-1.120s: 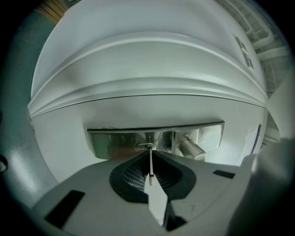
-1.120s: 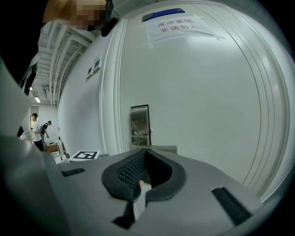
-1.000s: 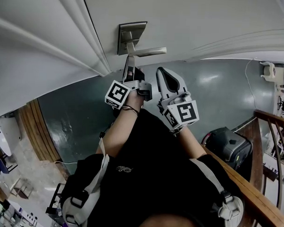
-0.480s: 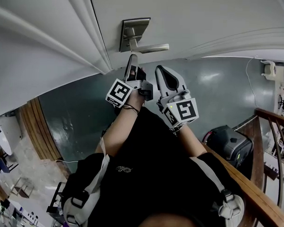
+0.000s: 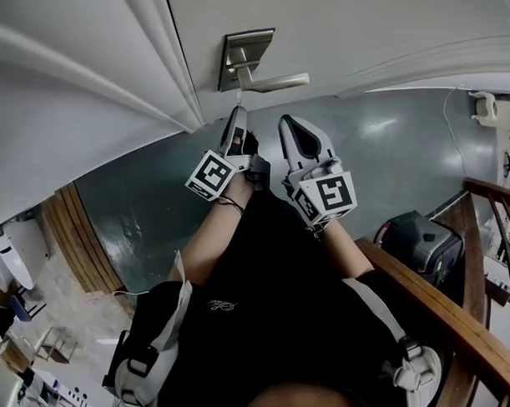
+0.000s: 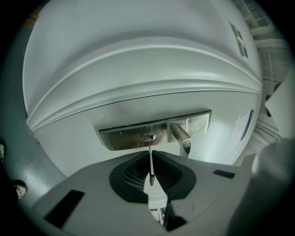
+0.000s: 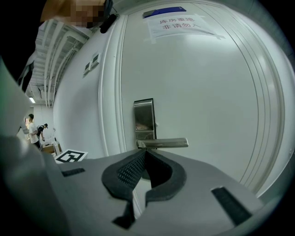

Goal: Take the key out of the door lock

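— What is the left gripper (image 5: 235, 116) doing?

— It is clamping the key (image 6: 150, 162) between its closed jaws. It is gripping the wider end, and the thin blade is sticking straight out past the tips.

— And where is the blade pointing?

— Straight ahead of the gripper, at the keyhole (image 6: 148, 137) in the metal lock plate (image 6: 122, 138). The blade's tip is sitting right at the keyhole; I cannot tell whether it is inside or just clear of it.

— Is the gripper touching the plate?

— No, it is hanging a little back from it, with only the key bridging the gap.

— What is lying off to the side?

— The door handle (image 6: 182, 136) is sticking out of the same plate, just to the right of the key in the left gripper view.

— What about the right gripper (image 7: 145, 152)?

— It is hovering close beside the left one, on its right, with its jaws pressed together and nothing between them. It is pointing at the white door (image 7: 207, 92), and the handle is showing just above its tips, apart from them.
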The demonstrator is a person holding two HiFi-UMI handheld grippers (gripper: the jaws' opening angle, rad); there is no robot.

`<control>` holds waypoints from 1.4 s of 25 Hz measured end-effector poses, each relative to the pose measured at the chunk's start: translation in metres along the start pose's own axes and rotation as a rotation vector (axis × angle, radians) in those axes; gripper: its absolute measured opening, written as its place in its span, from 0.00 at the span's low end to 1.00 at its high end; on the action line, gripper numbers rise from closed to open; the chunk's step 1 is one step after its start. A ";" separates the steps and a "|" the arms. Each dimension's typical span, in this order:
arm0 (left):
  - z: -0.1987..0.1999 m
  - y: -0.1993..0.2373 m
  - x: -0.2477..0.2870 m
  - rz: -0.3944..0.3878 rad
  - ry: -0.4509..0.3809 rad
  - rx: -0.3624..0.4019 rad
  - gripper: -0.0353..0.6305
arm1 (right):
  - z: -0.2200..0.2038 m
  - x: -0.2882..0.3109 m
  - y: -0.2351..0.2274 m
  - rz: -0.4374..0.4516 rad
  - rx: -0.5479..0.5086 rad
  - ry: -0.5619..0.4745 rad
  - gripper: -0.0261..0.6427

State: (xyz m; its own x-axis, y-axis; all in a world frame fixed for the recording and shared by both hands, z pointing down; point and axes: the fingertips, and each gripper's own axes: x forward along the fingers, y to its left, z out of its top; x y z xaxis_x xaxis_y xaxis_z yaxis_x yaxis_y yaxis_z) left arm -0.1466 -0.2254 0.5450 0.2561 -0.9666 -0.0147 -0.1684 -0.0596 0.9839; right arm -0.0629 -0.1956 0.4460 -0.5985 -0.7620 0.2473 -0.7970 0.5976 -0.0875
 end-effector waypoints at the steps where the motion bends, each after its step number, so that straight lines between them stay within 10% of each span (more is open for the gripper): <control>1: -0.001 -0.001 -0.003 0.001 0.022 0.022 0.11 | 0.000 0.000 0.002 -0.008 0.002 0.001 0.05; 17: -0.014 -0.012 -0.060 0.027 0.243 0.366 0.11 | -0.037 -0.034 0.023 -0.102 0.016 0.065 0.05; 35: -0.042 -0.048 -0.167 0.168 0.068 0.757 0.11 | -0.072 -0.108 0.042 0.131 -0.020 0.014 0.05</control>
State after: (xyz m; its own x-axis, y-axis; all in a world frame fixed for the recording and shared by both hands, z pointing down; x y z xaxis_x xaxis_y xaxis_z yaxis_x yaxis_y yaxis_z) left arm -0.1412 -0.0504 0.5079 0.2232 -0.9617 0.1593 -0.8082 -0.0912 0.5818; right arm -0.0255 -0.0702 0.4850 -0.6958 -0.6739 0.2483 -0.7106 0.6964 -0.1010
